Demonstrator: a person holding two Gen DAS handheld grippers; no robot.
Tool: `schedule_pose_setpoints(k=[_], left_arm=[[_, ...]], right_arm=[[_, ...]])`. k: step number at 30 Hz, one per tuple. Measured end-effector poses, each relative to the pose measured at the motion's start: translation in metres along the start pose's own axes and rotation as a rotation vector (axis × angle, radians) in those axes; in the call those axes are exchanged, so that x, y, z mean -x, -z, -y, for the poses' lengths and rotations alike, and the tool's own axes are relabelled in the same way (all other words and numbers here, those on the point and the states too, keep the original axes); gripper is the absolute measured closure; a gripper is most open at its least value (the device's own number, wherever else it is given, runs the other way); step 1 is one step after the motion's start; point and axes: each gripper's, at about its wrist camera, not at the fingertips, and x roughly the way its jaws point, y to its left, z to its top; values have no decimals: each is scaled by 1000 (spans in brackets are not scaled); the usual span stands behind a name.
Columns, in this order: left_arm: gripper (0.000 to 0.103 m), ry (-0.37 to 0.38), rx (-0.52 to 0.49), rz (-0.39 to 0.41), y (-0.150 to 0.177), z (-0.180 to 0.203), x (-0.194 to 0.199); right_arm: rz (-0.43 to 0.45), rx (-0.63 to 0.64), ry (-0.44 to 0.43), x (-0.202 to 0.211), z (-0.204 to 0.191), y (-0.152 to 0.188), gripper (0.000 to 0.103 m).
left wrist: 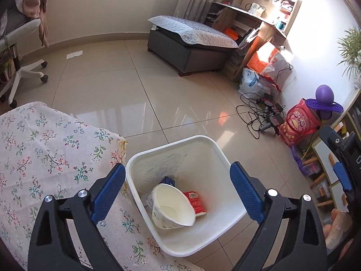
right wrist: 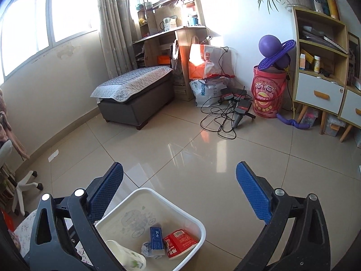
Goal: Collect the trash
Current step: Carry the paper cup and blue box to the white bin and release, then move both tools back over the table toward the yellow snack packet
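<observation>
On the tiled floor beside a flowered cloth [left wrist: 45, 158] stands a white bin [left wrist: 216, 149]. Inside it lie a paper cup [left wrist: 171, 205], a red carton [left wrist: 195, 203], a small blue box [right wrist: 156, 239] and a crumpled wrapper [right wrist: 146, 248]. The left gripper [left wrist: 178, 189] hangs above the bin, jaws spread wide and empty. The right gripper [right wrist: 180, 192], just beside it, also has its jaws wide apart, holding nothing.
</observation>
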Motion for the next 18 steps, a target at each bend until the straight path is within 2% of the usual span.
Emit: schedule_pose_setpoints(k=[4, 10, 18], left_arm=[[10, -73, 4, 23, 2, -11, 8], [9, -227, -8, 81, 9, -35, 27], [8, -335, 41, 116, 18, -77, 55]], right_arm=[[-3, 8, -12, 1, -4, 0, 7], [-7, 69, -44, 7, -29, 10, 7], [6, 217, -100, 25, -79, 31, 7]])
